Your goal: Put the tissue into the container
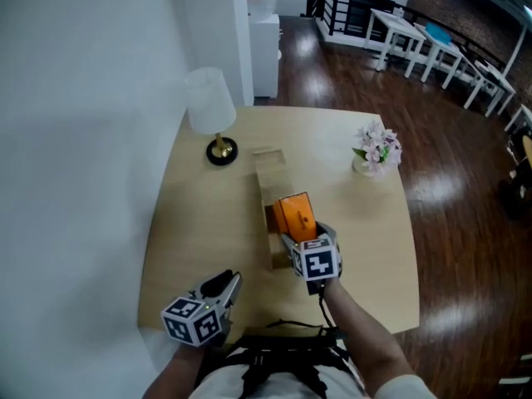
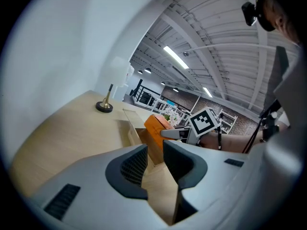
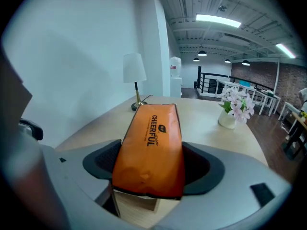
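An orange tissue pack (image 1: 293, 214) sits between the jaws of my right gripper (image 1: 298, 233), which is shut on its sides. In the right gripper view the pack (image 3: 153, 143) lies tilted over the near end of the long wooden container (image 3: 136, 207), its far end raised. The container (image 1: 270, 173) runs lengthwise along the middle of the table. My left gripper (image 1: 226, 285) hovers at the table's front left, apart from the container, its jaws drawn together with only a slit and nothing between them (image 2: 154, 159). From there the pack (image 2: 156, 127) shows above the container (image 2: 130, 123).
A white-shaded lamp (image 1: 212, 110) on a black and brass base stands at the back left of the round-cornered table (image 1: 366, 256). A small vase of pink and white flowers (image 1: 376, 150) stands at the back right. A white wall borders the table's left side.
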Action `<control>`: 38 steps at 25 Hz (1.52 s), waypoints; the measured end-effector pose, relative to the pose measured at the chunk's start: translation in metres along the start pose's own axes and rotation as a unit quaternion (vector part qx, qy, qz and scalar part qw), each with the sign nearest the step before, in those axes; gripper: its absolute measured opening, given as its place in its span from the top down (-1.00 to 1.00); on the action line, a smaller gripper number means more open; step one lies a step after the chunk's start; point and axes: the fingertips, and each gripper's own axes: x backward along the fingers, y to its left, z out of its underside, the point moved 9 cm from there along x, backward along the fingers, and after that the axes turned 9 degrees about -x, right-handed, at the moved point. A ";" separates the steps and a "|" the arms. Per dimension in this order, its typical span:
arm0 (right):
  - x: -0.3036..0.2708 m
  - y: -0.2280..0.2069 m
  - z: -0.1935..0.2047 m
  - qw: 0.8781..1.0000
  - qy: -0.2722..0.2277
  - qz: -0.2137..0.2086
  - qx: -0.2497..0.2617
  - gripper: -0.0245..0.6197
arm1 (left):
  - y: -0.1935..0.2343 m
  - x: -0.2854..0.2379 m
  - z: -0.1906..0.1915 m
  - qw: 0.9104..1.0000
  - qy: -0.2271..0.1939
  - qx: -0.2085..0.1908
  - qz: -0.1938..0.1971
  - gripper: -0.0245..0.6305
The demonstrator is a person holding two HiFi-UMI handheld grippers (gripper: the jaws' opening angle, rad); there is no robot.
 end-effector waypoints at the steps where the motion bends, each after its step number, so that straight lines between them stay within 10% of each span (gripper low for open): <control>1: -0.005 0.005 0.002 1.000 0.005 0.001 0.000 -0.31 | 0.001 0.001 0.001 1.000 0.000 0.001 0.001 0.60; 26: -0.055 0.031 0.030 0.995 0.057 0.086 -0.014 -0.34 | 0.015 0.006 0.003 1.000 0.005 0.010 0.014 0.60; 38: -0.006 0.002 0.015 0.999 -0.012 0.026 -0.037 -0.34 | 0.003 -0.010 -0.002 1.000 0.001 0.009 0.027 0.60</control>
